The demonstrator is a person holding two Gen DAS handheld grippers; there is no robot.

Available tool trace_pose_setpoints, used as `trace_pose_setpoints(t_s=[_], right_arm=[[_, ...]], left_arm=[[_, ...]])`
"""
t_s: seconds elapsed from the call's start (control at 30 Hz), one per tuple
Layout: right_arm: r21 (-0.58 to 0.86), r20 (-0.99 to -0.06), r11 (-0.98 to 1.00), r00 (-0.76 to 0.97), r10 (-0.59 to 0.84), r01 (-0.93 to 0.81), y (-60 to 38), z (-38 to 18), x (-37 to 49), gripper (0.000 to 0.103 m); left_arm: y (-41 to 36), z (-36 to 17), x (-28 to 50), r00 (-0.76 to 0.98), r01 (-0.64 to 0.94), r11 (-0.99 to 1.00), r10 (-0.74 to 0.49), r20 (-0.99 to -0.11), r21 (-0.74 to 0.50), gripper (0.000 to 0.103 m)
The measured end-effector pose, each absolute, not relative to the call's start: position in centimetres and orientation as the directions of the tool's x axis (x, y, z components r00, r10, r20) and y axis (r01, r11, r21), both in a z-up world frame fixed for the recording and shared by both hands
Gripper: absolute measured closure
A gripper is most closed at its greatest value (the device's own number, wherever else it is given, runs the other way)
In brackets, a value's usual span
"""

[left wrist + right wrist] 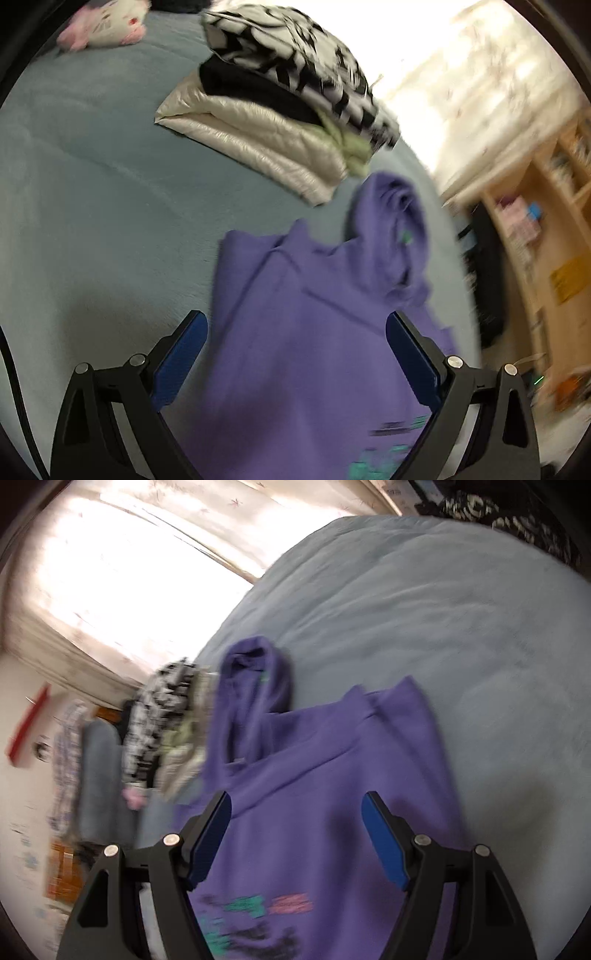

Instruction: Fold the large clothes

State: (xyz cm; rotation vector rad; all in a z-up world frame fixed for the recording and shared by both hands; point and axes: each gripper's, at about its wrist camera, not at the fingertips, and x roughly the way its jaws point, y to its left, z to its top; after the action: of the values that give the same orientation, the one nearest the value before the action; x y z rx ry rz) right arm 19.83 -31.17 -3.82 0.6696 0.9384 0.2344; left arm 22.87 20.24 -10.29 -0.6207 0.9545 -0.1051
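Both claws hang wide apart and empty, left gripper (297, 328) and right gripper (295, 808), over the purple hoodie (295, 332) on the grey bedspread (92, 221); its bunched hood (399, 229) could fold in crooked

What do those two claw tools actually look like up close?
The left gripper and right gripper look alike: two black angular plastic fingers, each lined inside with a flat blue pad and jointed with round silver pins. No sleeves or cables show clearly.
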Motion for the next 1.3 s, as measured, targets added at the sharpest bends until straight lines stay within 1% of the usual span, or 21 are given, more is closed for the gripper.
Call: trace_pose_setpoints(t_s=[0.1,0.2,0.27,0.33,0.37,0.4,0.47,0.5,0.53,0.57,0.6,0.63,0.67,0.73,0.83,0.9,0.97,1.07,1.13,1.17,1.3], right_arm=[[0.491,-0.728,0.868,0.581,0.364,0.071,-30.9,-4.5,21.1,0.030],[0.326,-0.769,0.945,0.585,0.258,0.011,-30.2,-5.0,22.5,0.030],[0.276,-0.779,0.961,0.581,0.236,-0.020,-29.9,-5.5,23.5,0.030],[0.247,-0.790,0.968,0.570,0.228,-0.044,-29.8,-6.0,24.6,0.030],[0.247,-0.793,0.967,0.561,0.235,-0.056,-29.7,-6.4,25.3,0.030],[0.248,-0.798,0.967,0.552,0.240,-0.062,-29.6,-6.6,25.7,0.030],[0.243,-0.814,0.968,0.531,0.236,-0.058,-29.4,-7.4,26.7,0.030],[0.242,-0.819,0.969,0.523,0.234,-0.053,-29.3,-7.8,27.1,0.030],[0.234,-0.827,0.971,0.516,0.224,-0.047,-29.2,-8.2,27.5,0.033],[0.218,-0.831,0.975,0.515,0.209,-0.044,-29.0,-8.5,27.5,0.044],[0.192,-0.833,0.980,0.520,0.189,-0.049,-28.6,-8.6,27.5,0.053],[0.184,-0.830,0.980,0.523,0.193,-0.070,-28.3,-8.6,27.3,0.080],[0.171,-0.833,0.982,0.521,0.187,-0.079,-28.0,-8.6,27.2,0.090],[0.137,-0.810,0.988,0.565,0.155,-0.075,-27.8,-7.7,26.5,0.093],[0.172,-0.730,0.983,0.663,0.166,-0.057,-28.7,-4.9,25.2,0.093],[0.200,-0.690,0.979,0.703,0.172,-0.044,-29.2,-3.5,25.0,0.093],[0.188,-0.677,0.982,0.721,0.149,-0.026,-29.1,-3.3,25.5,0.093],[0.172,-0.719,0.985,0.686,0.108,0.025,-28.8,-5.4,27.4,0.093],[0.151,-0.784,0.986,0.615,0.078,0.066,-28.8,-8.5,28.9,0.093],[0.153,-0.801,0.985,0.594,0.079,0.075,-28.9,-9.6,29.1,0.093],[0.190,-0.794,0.978,0.598,0.105,0.080,-29.5,-10.2,29.1,0.091]], left_arm=[[19.0,-11.4,24.1,0.554,-0.126,0.900,-0.285,-0.782,-0.417,0.007],[17.2,-12.0,25.6,0.534,-0.053,0.949,-0.235,-0.812,-0.309,0.008],[15.8,-12.1,26.6,0.531,-0.008,0.971,-0.197,-0.824,-0.237,0.010],[14.4,-12.3,27.7,0.533,0.033,0.986,-0.158,-0.831,-0.166,0.015],[13.9,-12.4,28.1,0.532,0.051,0.989,-0.142,-0.834,-0.136,0.023],[13.2,-12.6,28.7,0.529,0.068,0.992,-0.127,-0.839,-0.107,0.033],[12.2,-13.4,29.6,0.514,0.099,0.994,-0.093,-0.853,-0.049,0.044],[11.8,-13.6,29.9,0.517,0.107,0.994,-0.074,-0.853,-0.022,0.051],[11.4,-13.7,29.9,0.524,0.115,0.993,-0.058,-0.850,0.003,0.056],[10.9,-13.9,30.1,0.531,0.118,0.992,-0.018,-0.847,0.053,0.070],[10.5,-13.9,30.2,0.537,0.115,0.988,0.021,-0.843,0.098,0.086],[10.3,-13.9,30.3,0.539,0.117,0.987,0.032,-0.841,0.113,0.090],[10.4,-13.6,30.1,0.553,0.111,0.988,0.027,-0.833,0.106,0.094],[10.6,-12.3,29.5,0.595,0.088,0.992,0.018,-0.803,0.088,0.095],[11.6,-10.1,28.9,0.661,0.030,0.999,-0.005,-0.750,0.021,0.095],[12.1,-9.6,29.3,0.680,-0.009,1.000,-0.006,-0.733,-0.016,0.096],[12.3,-10.2,29.9,0.679,-0.039,0.999,0.001,-0.734,-0.035,0.096],[13.2,-12.9,31.4,0.623,-0.102,0.991,-0.002,-0.782,-0.084,0.095],[14.0,-15.3,32.0,0.585,-0.141,0.983,-0.016,-0.811,-0.121,0.095],[14.4,-16.1,32.1,0.584,-0.148,0.978,-0.034,-0.811,-0.148,0.095],[15.6,-16.4,32.0,0.599,-0.153,0.961,-0.095,-0.795,-0.230,0.091]])
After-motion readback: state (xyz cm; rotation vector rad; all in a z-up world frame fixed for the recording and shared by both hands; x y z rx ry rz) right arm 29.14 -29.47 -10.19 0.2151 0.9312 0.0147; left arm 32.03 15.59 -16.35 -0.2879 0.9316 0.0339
